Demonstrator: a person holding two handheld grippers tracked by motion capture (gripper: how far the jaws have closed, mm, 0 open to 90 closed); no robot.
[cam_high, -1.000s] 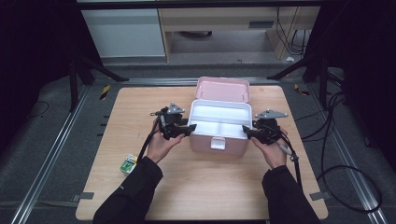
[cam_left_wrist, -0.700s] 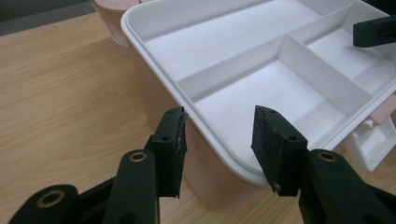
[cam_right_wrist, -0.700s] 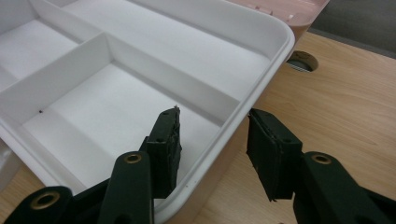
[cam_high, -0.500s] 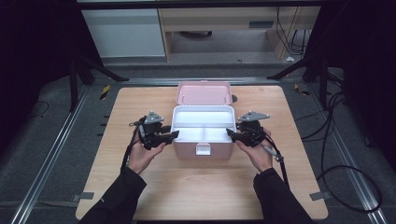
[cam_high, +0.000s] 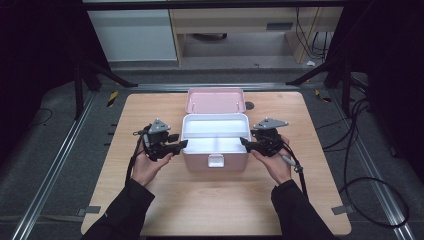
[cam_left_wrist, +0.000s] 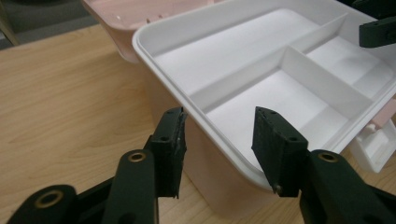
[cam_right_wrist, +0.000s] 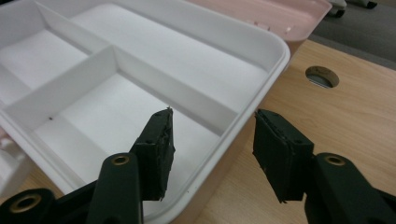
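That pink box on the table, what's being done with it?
A person sits at a wooden table with a two-jaw gripper in each hand. The left gripper and right gripper each straddle one end wall of the open pink box, jaws open, not yet clamped. The box's white tray is divided into compartments, all empty, and its lid lies folded back behind it. It looks as if they're about to grip the box from both sides.
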